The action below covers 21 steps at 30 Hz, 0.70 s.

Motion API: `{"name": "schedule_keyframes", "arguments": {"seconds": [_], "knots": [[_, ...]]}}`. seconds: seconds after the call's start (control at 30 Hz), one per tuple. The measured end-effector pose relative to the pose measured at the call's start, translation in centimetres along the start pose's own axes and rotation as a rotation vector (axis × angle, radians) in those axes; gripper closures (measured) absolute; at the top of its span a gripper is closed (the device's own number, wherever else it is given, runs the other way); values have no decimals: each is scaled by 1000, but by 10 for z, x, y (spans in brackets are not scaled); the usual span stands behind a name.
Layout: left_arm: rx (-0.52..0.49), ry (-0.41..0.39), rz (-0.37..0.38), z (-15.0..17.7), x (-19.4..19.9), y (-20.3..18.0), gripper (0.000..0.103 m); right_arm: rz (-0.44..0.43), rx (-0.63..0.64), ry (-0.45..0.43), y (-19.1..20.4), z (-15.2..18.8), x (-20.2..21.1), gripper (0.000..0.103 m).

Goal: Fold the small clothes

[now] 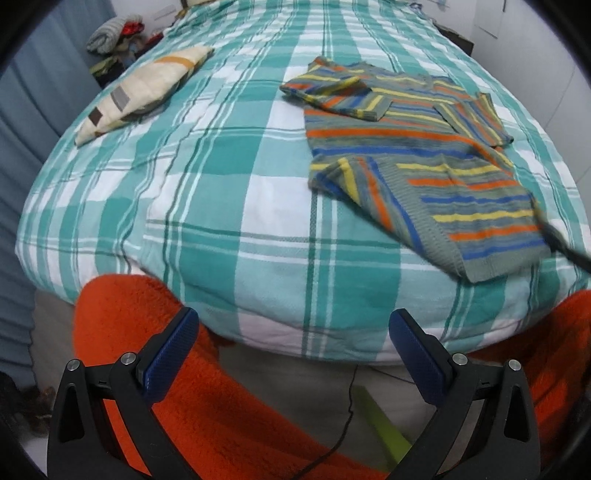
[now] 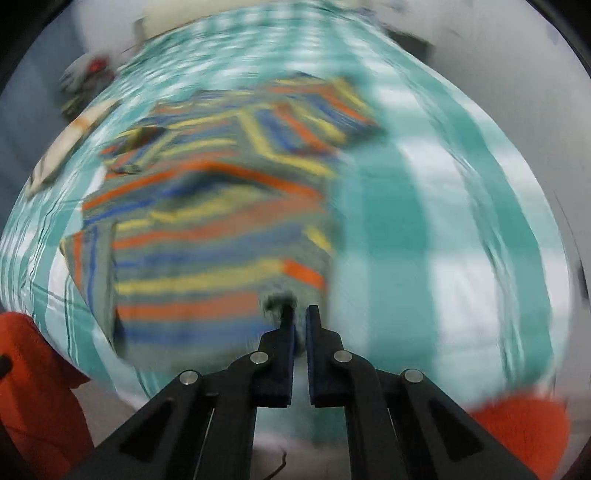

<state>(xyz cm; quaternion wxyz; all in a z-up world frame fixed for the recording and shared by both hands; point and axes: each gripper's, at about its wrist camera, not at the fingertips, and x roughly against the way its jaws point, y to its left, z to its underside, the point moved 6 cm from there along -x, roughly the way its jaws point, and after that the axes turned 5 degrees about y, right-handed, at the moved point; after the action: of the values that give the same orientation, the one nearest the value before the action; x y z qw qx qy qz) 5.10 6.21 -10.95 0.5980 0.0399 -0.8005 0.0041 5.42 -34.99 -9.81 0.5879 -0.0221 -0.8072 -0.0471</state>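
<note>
On the bed: a striped sweater [image 1: 417, 162] lies flat on the green checked bedspread [image 1: 221, 184], sleeves folded across the chest, its hem near the bed's front edge.
Sweater, near corner: the lower left corner is turned over on itself, showing stripes running the other way.
Left gripper [image 1: 291, 354]: fingers spread wide with nothing between them, hanging off the front edge of the bed over the person's orange fleece [image 1: 207, 406], well apart from the sweater.
Right gripper [image 2: 300, 321]: fingers drawn together at the sweater's lower right corner; the view is badly blurred, so whether any knit is pinched between the pads cannot be told.
Other things: a cream pillow [image 1: 144, 92] lies at the far left of the bedspread, and a heap of clothes [image 1: 114, 33] sits beyond it.
Step in hand: probably taking the hem to fold it upward.
Risk, grip: if the fingers closed short of the edge, the lift brings up nothing.
Risk, one-sided pull: with only one corner held, the hem may drag askew and undo the sleeve folds.
Risk, bedspread: a pinch too deep could catch the cover as well.
</note>
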Motion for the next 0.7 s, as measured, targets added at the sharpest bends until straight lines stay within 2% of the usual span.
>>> {"name": "schedule_keyframes", "arguments": {"seconds": [0.1,0.13,0.17,0.23,0.3,0.47,0.6,0.7], "knots": [[-33,-29,51,-18,-2,-11,1,7,-156,68,-45,34,-3,95],[-39,-35,71,-25,-4,-14,1,-17,-218,71,-58,41,-4,88],[-40,-36,88,-31,-6,-17,1,-43,-256,69,-67,43,-4,72],[-45,-34,128,-48,-13,-22,1,-87,-306,54,-73,41,-3,56],[-73,-37,169,-69,-19,-32,1,-136,-309,11,-68,32,3,56],[-112,10,307,-118,-45,-45,1,-161,-227,-55,-36,17,1,54],[-87,53,294,-153,-85,-36,2,-185,-207,-18,-31,33,-14,54],[-106,44,354,-166,-97,-46,4,-174,-206,-12,-34,38,-17,54]]}}
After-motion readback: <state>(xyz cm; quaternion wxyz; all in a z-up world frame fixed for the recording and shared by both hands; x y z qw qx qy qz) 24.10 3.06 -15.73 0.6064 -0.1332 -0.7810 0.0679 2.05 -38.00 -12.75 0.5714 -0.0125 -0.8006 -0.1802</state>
